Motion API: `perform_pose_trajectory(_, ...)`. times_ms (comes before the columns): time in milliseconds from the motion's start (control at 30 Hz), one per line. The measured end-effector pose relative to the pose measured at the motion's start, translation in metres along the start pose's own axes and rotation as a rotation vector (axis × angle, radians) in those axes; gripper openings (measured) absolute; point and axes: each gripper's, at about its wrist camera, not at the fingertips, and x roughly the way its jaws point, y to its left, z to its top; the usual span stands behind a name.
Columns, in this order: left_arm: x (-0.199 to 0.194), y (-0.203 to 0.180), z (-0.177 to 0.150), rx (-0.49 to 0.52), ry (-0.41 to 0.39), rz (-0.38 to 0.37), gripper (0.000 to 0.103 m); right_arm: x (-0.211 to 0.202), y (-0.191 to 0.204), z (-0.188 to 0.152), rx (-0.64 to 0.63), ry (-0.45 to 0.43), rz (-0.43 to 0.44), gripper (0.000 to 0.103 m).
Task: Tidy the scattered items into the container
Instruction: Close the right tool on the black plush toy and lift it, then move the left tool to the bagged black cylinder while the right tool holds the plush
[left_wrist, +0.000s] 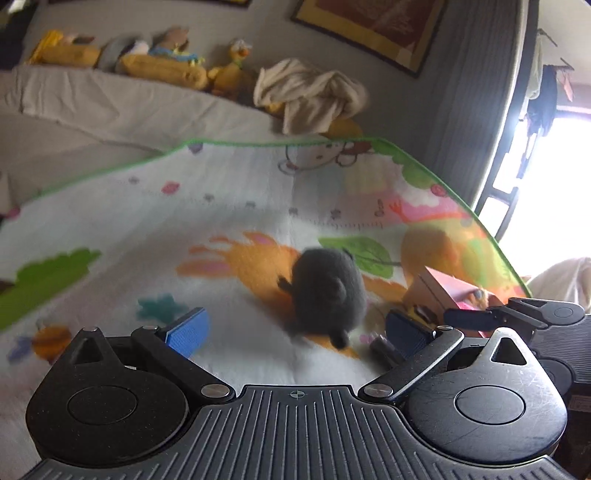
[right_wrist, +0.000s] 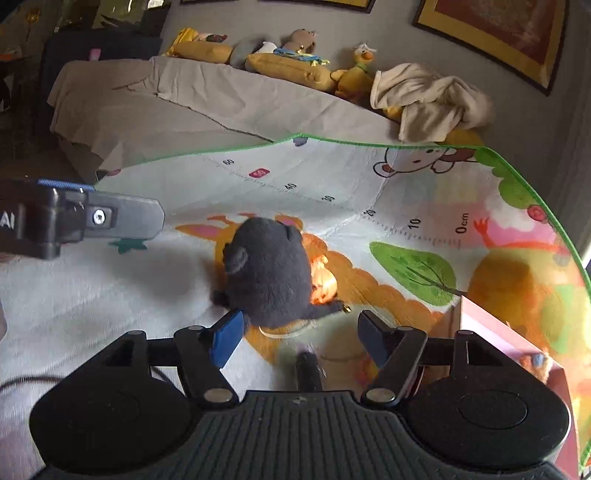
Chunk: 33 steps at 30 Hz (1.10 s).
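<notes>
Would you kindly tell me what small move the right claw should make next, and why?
Probably ease the right claw forward around the grey plush toy and close. Its jaws stand open with nothing gripped, the toy lies on the play mat just ahead, touching the left pad, and the pink box waits at the right.

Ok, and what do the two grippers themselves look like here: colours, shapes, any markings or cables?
Both match: the left gripper and the right gripper have black ribbed bodies, two round black discs, black linkage arms with silver pivot bolts, and fingers faced with blue textured pads. A small crosshair mark sits at centre top of each body. In the right wrist view, white lettering shows on the left gripper's side, and a thin black cable trails nearby.
</notes>
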Motion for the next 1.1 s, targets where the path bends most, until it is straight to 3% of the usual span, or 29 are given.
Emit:
perform_pose_trajectory(167,-0.007,0.018,0.022,-0.047,-0.069,0.051,0.103,0.044,0.016,0.016,0.025,-0.030,0.006,0.076)
perform_pose_trajectory(200,-0.008,0.021,0.021,-0.062,-0.064,0.052,0.103,0.050,0.018,0.017,0.016,-0.024,0.013,0.073)
perform_pose_trajectory(233,-0.007,0.023,0.019,-0.078,-0.051,0.048,0.103,0.052,0.019,0.017,0.004,-0.015,0.016,0.057)
perform_pose_trajectory(267,-0.007,0.025,0.017,-0.090,-0.037,0.041,0.103,0.051,0.020,0.017,-0.009,-0.013,0.014,0.057)
perform_pose_trajectory(433,-0.002,0.032,0.010,-0.130,0.004,0.062,0.103,-0.011,0.007,-0.003,-0.021,-0.064,0.117,0.056)
perform_pose_trajectory(600,0.003,0.025,0.012,-0.129,0.007,0.063,0.103,-0.086,-0.011,-0.049,-0.122,-0.057,0.089,0.057)
perform_pose_trajectory(733,0.009,0.000,0.004,-0.067,0.054,0.014,0.103,-0.122,-0.037,-0.090,-0.088,0.016,-0.044,0.057)
perform_pose_trajectory(900,0.022,-0.049,-0.014,0.086,0.156,-0.092,0.103,-0.146,-0.061,-0.130,0.004,0.066,-0.161,0.059)
perform_pose_trajectory(1033,0.036,-0.095,-0.031,0.324,0.183,-0.147,0.103,-0.158,-0.067,-0.151,0.068,0.026,-0.198,0.086)
perform_pose_trajectory(1100,0.047,-0.111,-0.036,0.435,0.194,-0.167,0.103,-0.160,-0.067,-0.157,0.101,0.010,-0.191,0.088)
